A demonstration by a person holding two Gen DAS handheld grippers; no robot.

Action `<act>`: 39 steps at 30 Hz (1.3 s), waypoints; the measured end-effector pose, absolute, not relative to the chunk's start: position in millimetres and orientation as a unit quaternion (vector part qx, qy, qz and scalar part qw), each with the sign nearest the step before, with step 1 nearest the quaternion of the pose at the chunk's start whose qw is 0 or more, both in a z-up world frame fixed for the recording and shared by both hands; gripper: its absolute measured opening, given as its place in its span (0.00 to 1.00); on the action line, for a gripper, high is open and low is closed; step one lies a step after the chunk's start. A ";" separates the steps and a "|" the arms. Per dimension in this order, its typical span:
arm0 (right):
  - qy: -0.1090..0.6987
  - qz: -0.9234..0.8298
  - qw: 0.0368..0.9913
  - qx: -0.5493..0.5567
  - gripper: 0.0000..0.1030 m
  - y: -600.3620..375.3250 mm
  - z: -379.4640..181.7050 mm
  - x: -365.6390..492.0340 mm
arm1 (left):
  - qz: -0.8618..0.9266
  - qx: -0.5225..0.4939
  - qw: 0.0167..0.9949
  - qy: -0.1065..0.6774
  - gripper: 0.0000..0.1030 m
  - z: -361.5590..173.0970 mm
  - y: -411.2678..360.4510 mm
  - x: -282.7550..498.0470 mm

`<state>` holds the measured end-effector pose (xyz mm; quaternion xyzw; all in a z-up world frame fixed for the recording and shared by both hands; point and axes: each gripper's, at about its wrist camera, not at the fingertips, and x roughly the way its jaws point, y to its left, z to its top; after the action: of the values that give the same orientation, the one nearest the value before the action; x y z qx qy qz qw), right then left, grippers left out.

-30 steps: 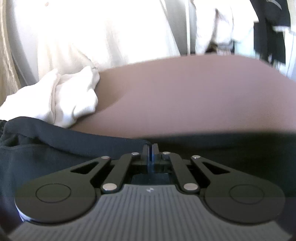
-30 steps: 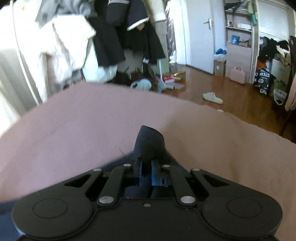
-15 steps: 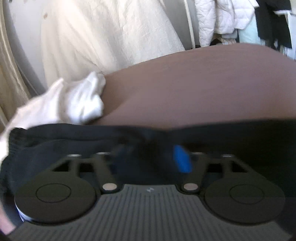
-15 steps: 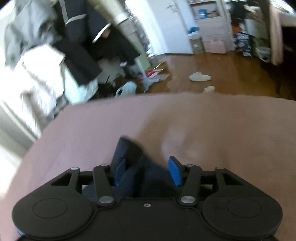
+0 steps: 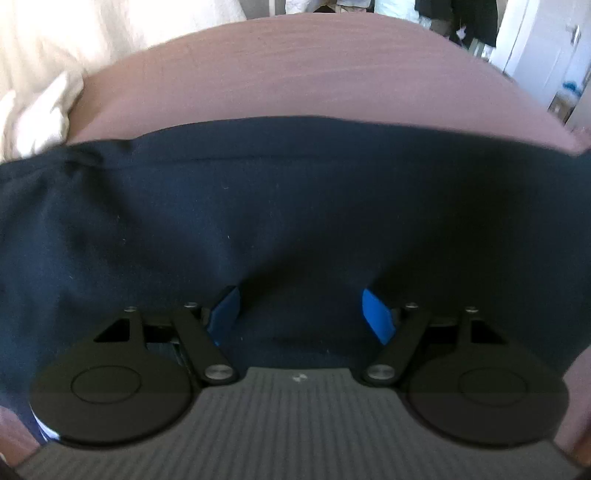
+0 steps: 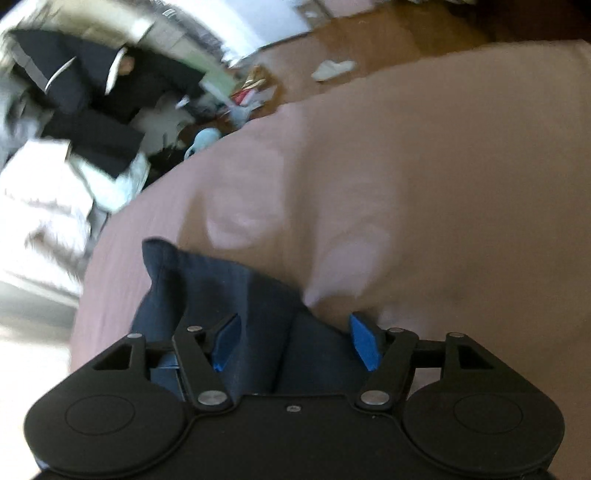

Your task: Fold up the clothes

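A dark navy garment (image 5: 295, 206) lies spread across the pinkish-brown bed cover (image 5: 295, 74). My left gripper (image 5: 298, 294) hovers over it, its blue pads (image 5: 375, 314) wide apart; the cloth lies under and between them, not pinched. In the right wrist view a bunched corner of the same garment (image 6: 173, 273) rises from the bed cover (image 6: 443, 184). My right gripper (image 6: 294, 318) has its jaws opening. A fold of the cloth sits between its pads (image 6: 364, 339), which do not press on it.
A crumpled white cloth (image 5: 33, 122) lies at the bed's left edge below cream fabric (image 5: 92, 33). Beyond the bed are dark jackets (image 6: 92, 96), clutter on the wooden floor (image 6: 251, 92) and a pale slipper (image 6: 332, 70). A white door (image 5: 535, 55) stands far right.
Both grippers were shut on the navy garment and now stand open, with the cloth let go. The left view has tipped down over the garment. The right view has rolled.
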<state>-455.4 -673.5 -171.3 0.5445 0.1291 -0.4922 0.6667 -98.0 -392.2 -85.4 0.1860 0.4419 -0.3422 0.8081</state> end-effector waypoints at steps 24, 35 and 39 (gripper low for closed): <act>0.085 -0.506 0.627 0.586 0.83 -612.8 -120.1 -466.8 | -0.329 0.310 0.746 0.489 0.83 -61.7 -285.0 -69.2; 0.127 -0.487 0.550 0.666 0.84 -611.3 -170.5 -436.4 | -0.281 0.111 0.822 0.483 0.84 -58.1 -202.7 -31.1; 0.149 -0.506 0.579 0.621 0.94 -615.1 -181.9 -406.8 | -0.292 0.077 0.845 0.441 0.85 -37.5 -197.0 -28.3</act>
<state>-406.8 -615.1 -181.9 0.6213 0.1491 -0.5061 0.5793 -28.3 -197.0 -37.5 0.0771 0.4410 -0.2921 0.8451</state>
